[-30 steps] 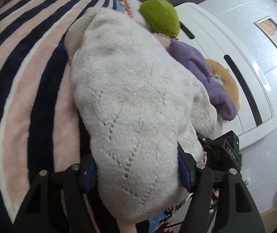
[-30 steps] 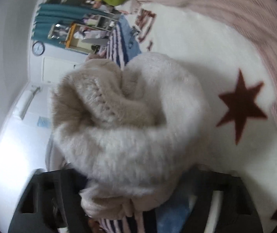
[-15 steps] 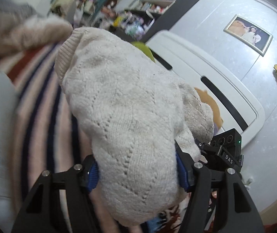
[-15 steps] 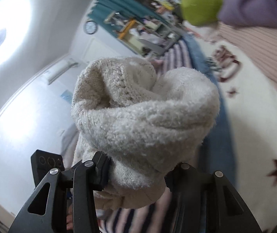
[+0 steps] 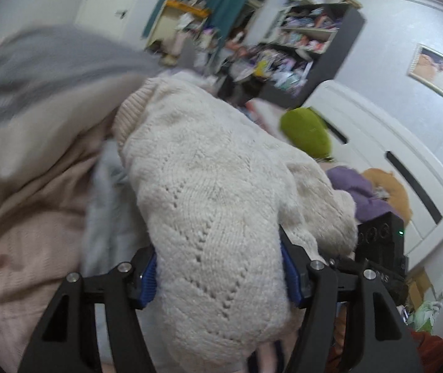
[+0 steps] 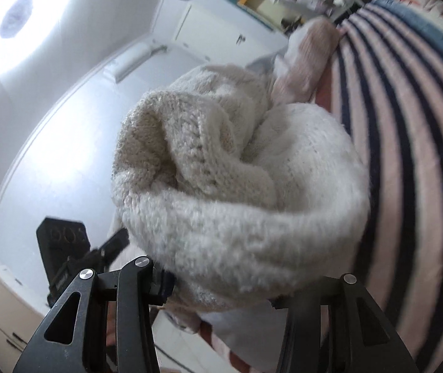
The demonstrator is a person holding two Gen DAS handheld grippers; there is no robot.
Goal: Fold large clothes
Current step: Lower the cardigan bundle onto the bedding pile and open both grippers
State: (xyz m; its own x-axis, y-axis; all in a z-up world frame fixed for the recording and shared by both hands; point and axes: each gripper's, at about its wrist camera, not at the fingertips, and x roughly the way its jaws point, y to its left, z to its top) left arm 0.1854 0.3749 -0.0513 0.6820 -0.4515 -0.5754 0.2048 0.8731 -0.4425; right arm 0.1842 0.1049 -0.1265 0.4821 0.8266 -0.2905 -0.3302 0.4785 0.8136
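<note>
Gripping the cream sweater at two points, both tongs are clamped on knit: the left gripper pinches one bunched part, the right gripper another. The garment hangs in the air between them, its long axis running forward from the left tongs toward the ribbed cuff (neither hand looks nearer). Compared with a second ago, it has been lifted off the striped blanket and swung toward a pile of clothes.

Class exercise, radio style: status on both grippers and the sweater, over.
Left gripper shut on cream knit sweater. Right gripper shut on same sweater, bunched. Sweater held up over striped blanket. Nothing between them, over.
</note>
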